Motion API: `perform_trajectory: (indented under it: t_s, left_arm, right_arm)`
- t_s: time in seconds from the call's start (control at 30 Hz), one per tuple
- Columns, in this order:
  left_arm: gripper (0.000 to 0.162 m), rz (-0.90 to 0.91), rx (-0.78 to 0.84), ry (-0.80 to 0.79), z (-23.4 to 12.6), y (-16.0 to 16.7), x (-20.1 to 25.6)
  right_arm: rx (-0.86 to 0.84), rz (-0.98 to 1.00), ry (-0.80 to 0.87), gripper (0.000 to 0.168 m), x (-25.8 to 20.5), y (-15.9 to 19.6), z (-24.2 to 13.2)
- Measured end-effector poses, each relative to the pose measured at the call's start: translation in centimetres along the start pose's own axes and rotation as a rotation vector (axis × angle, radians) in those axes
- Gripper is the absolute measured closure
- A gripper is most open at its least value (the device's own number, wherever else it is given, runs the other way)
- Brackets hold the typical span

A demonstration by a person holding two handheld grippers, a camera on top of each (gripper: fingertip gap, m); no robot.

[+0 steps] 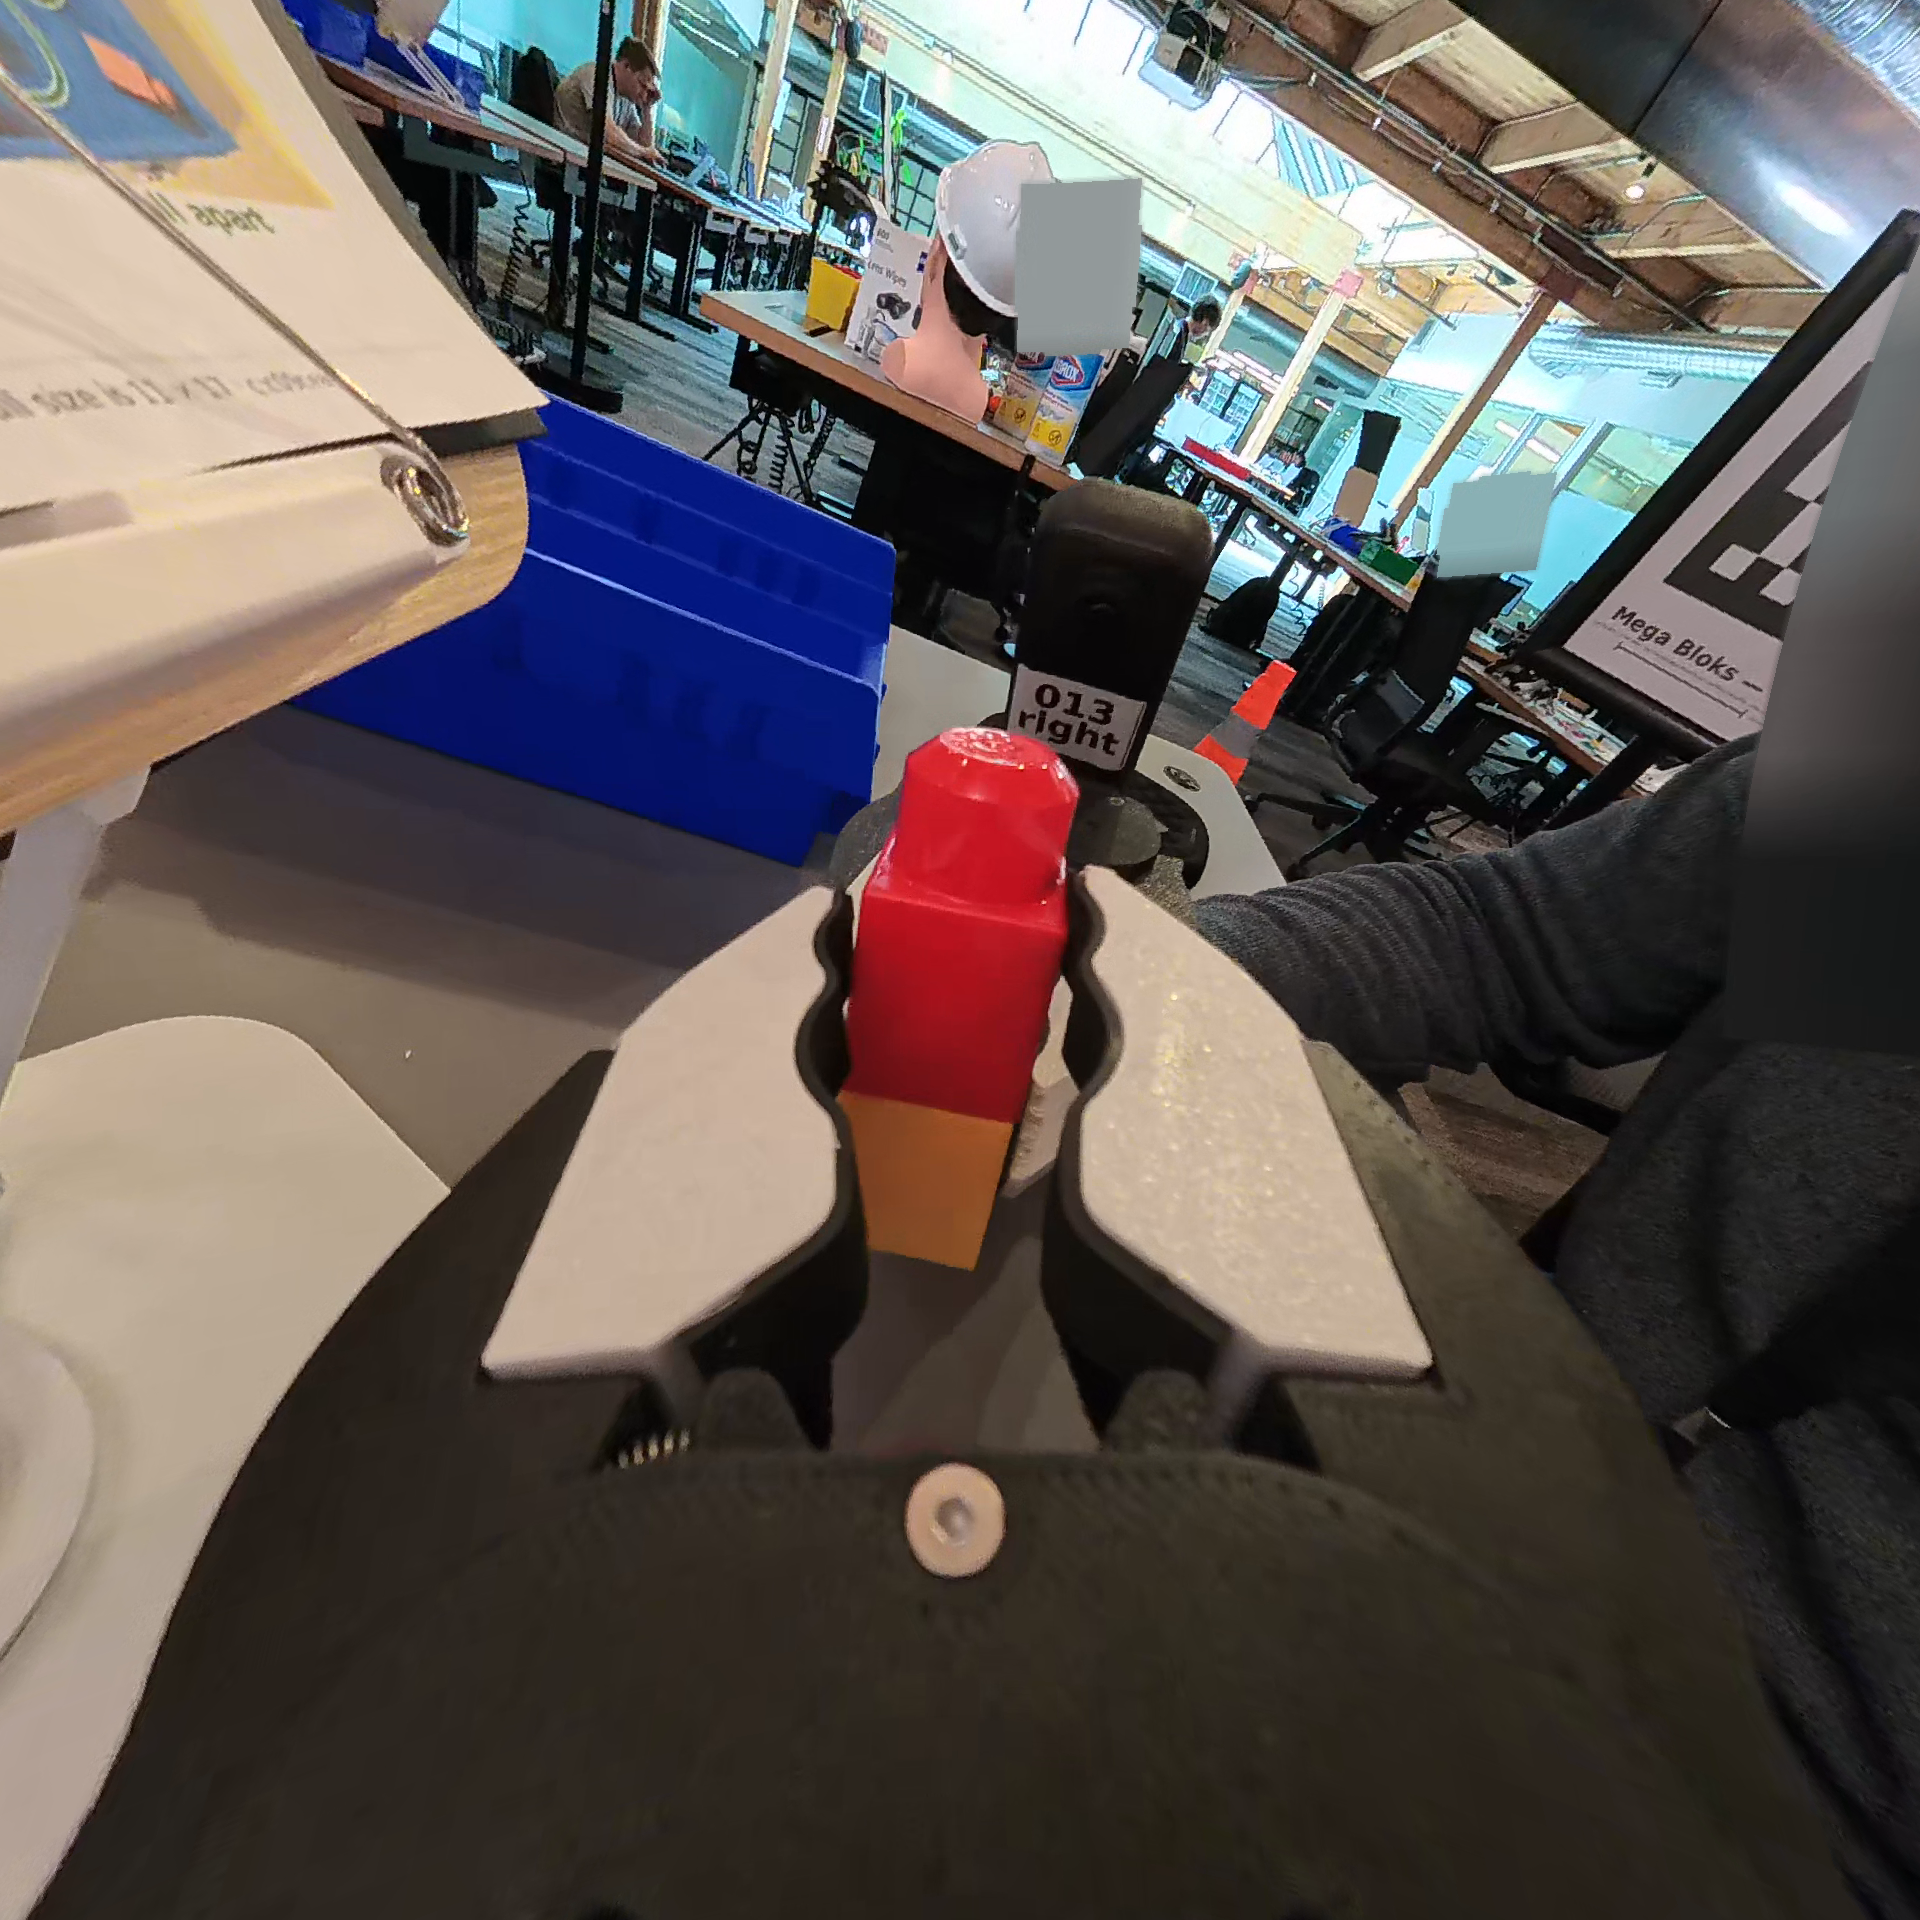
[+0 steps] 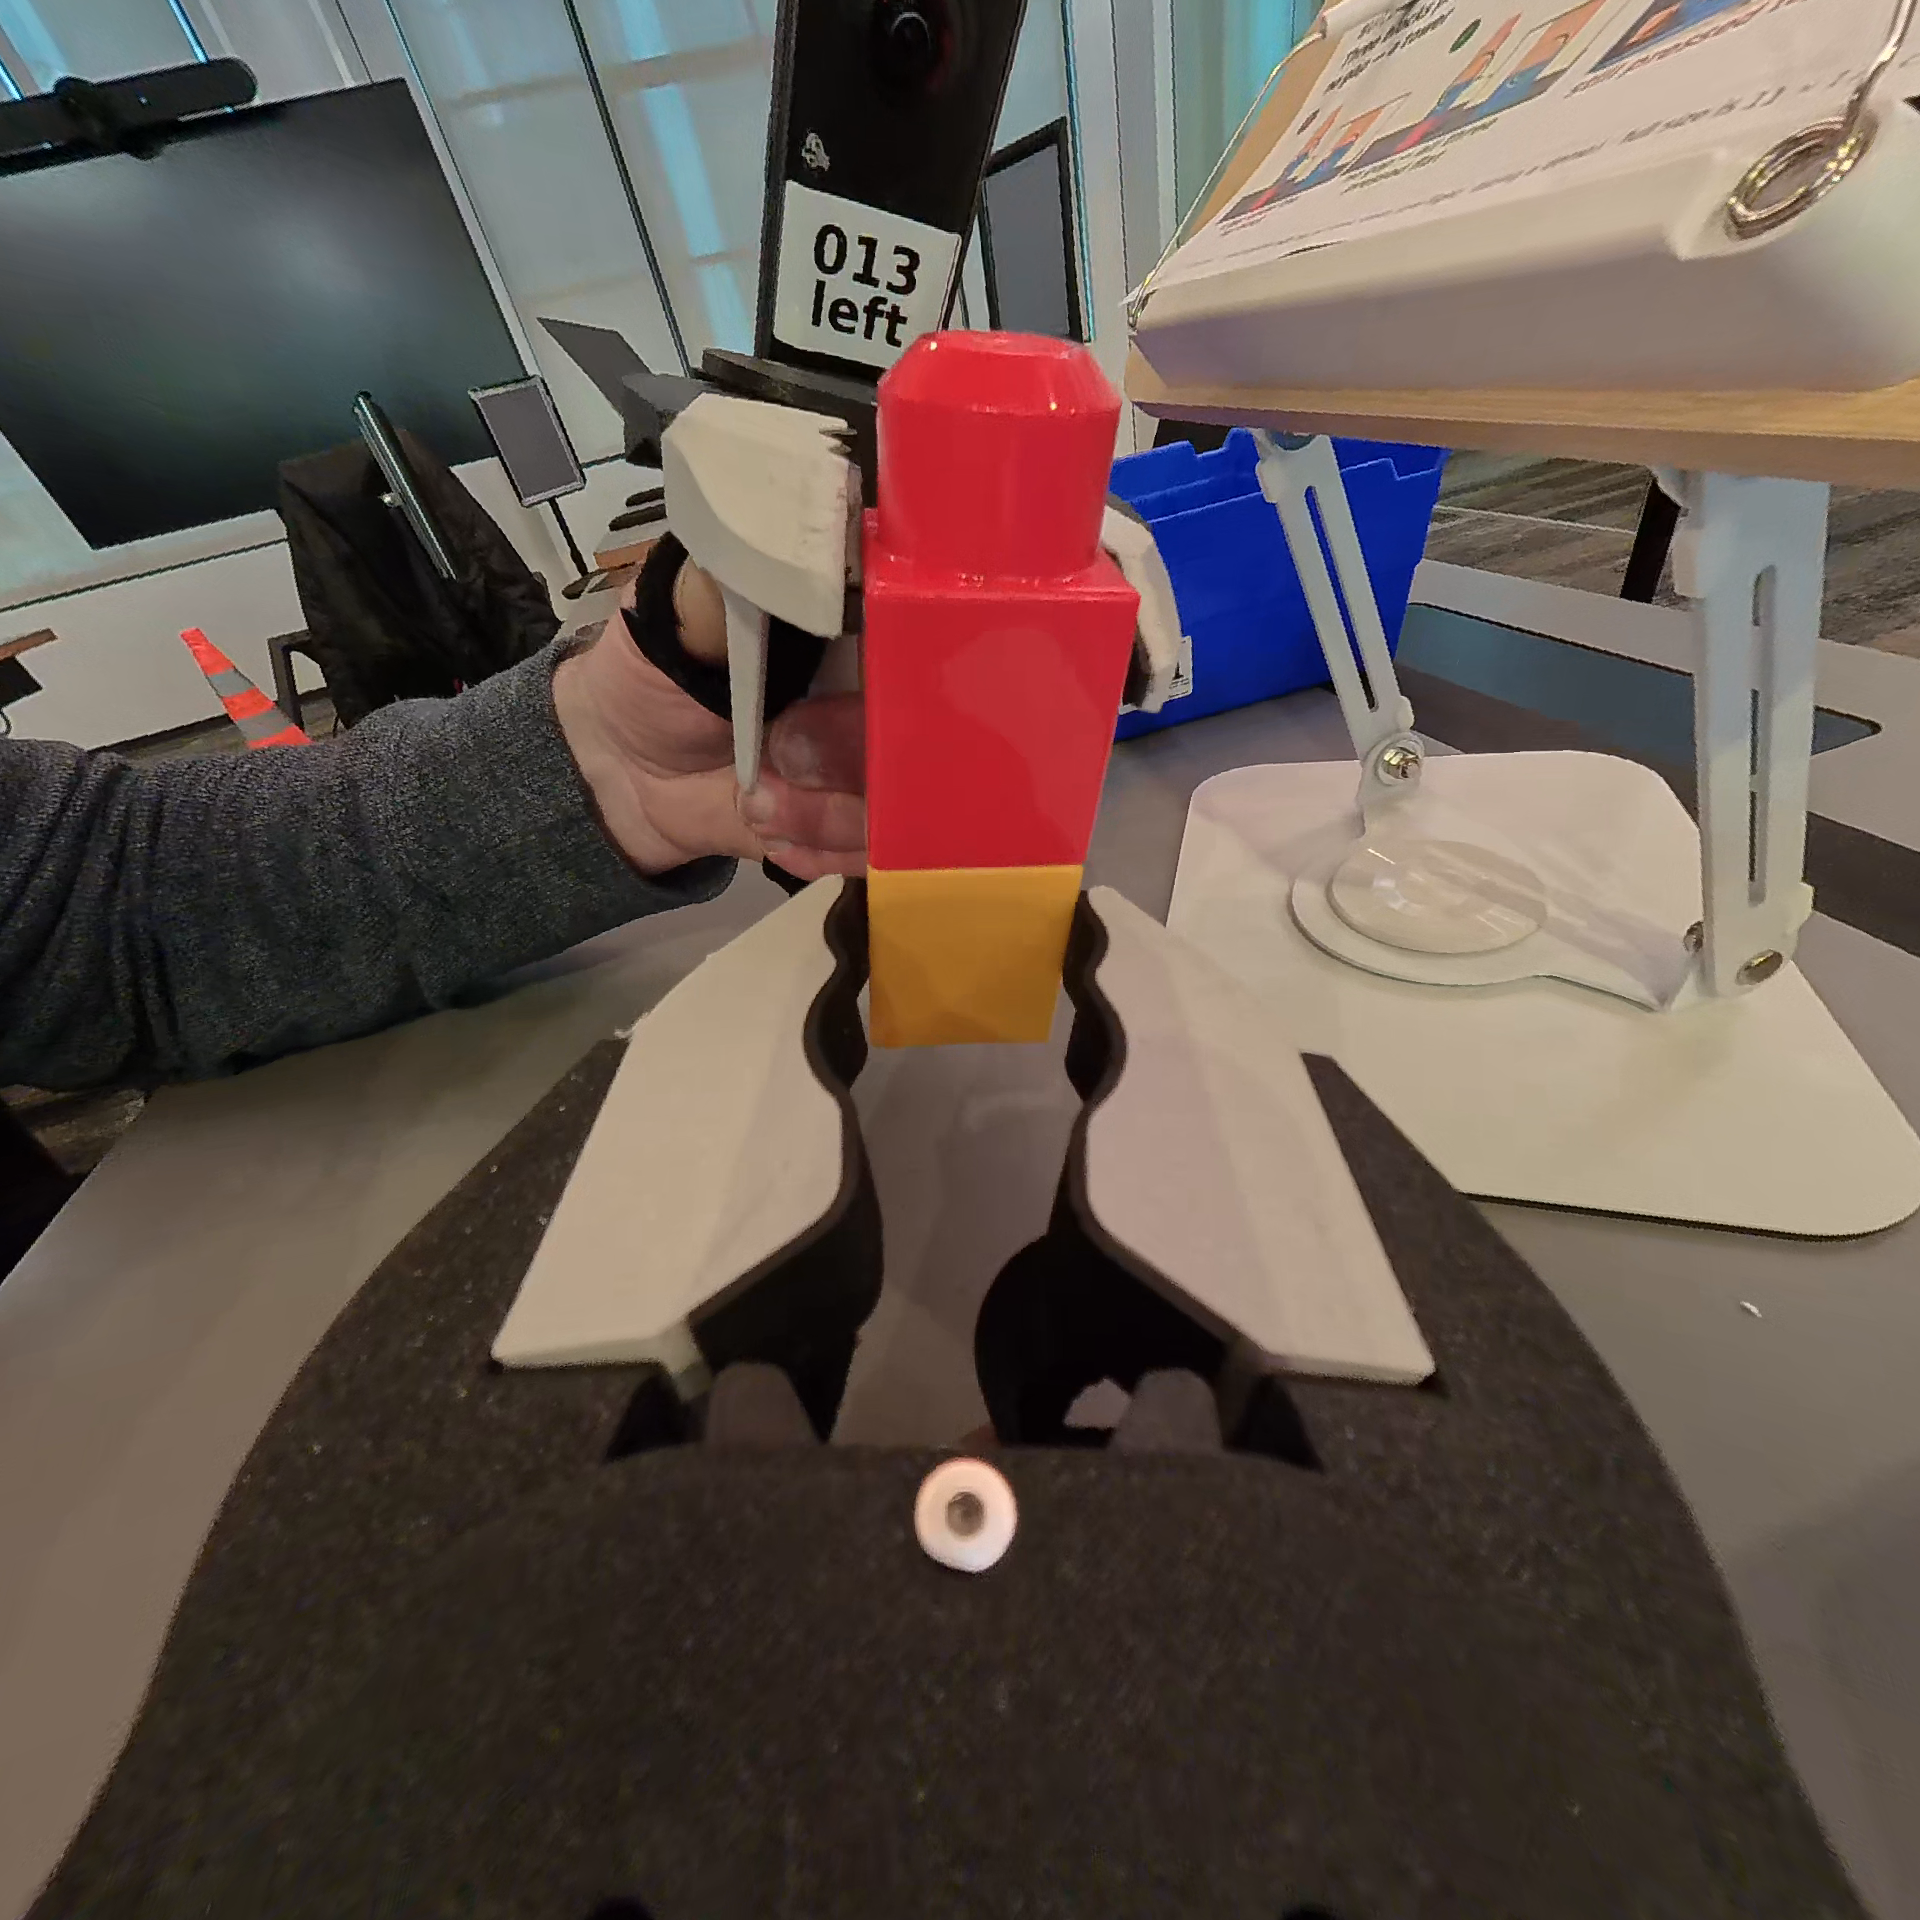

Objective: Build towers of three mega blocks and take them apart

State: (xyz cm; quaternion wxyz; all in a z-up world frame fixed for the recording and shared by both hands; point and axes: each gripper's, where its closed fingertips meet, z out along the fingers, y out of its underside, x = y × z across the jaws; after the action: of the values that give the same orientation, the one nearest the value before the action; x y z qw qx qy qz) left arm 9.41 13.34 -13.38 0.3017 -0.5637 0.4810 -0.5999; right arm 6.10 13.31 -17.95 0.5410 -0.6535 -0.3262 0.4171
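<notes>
two grippers meet on one short stack, and we see it from both sides. our left gripper (image 1: pixel 961 935) has its white fingers pressed against the flanks of the red block (image 1: pixel 956 966), clamped on it just below its round stud. our right gripper (image 2: pixel 966 966) closes its fingertips on the orange block (image 2: pixel 966 956) beneath, holding it from the opposite side. the red block sits directly on top of the orange one, edges flush, and the pair hangs upright above the grey table (image 2: pixel 312 1195) rather than resting on it. in the right wrist view the left gripper shows farther off, gripping the red block's upper part, with the person's hand (image 2: pixel 675 758) and grey sleeve (image 2: pixel 260 862) behind it. to the right stands a white stand (image 2: pixel 1558 1039) carrying a ring-bound instruction sheet (image 2: pixel 1507 156). behind the blocks a blue bin (image 1: pixel 675 644) sits on the table, and an orange traffic cone (image 1: pixel 1247 717) stands on the floor beyond.
</notes>
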Motion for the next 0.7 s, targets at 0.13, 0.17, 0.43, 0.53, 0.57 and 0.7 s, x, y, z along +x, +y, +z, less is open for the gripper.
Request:
perform_trajectory:
  t_s: [0.13, 0.17, 0.43, 0.53, 0.57, 0.7]
  left_arm:
    - [0.124, 0.004, 0.001, -0.001, 0.00, 0.06, -0.02]
    - [0.124, 0.005, 0.001, -0.001, -0.01, 0.07, -0.01]
    - [0.124, 0.010, 0.008, 0.005, -0.06, 0.16, -0.03]
    - [0.124, 0.027, -0.009, 0.003, -0.07, 0.12, 0.21]
    - [0.124, 0.024, -0.018, 0.008, -0.08, 0.10, 0.30]
    - [0.118, 0.022, 0.016, 0.017, -0.42, -0.38, 0.33]
  right_arm:
    - [-0.003, 0.000, 0.001, 0.132, 0.02, 0.04, 0.03]
    - [-0.004, 0.000, 0.001, 0.132, 0.01, 0.04, 0.03]
    - [-0.011, -0.003, 0.004, 0.133, 0.02, 0.12, 0.07]
    - [-0.010, -0.010, 0.002, 0.132, -0.06, 0.11, 0.13]
    - [-0.007, -0.010, -0.004, 0.132, -0.13, 0.06, 0.13]
    - [0.018, 0.022, -0.017, 0.132, 0.03, -0.25, -0.10]
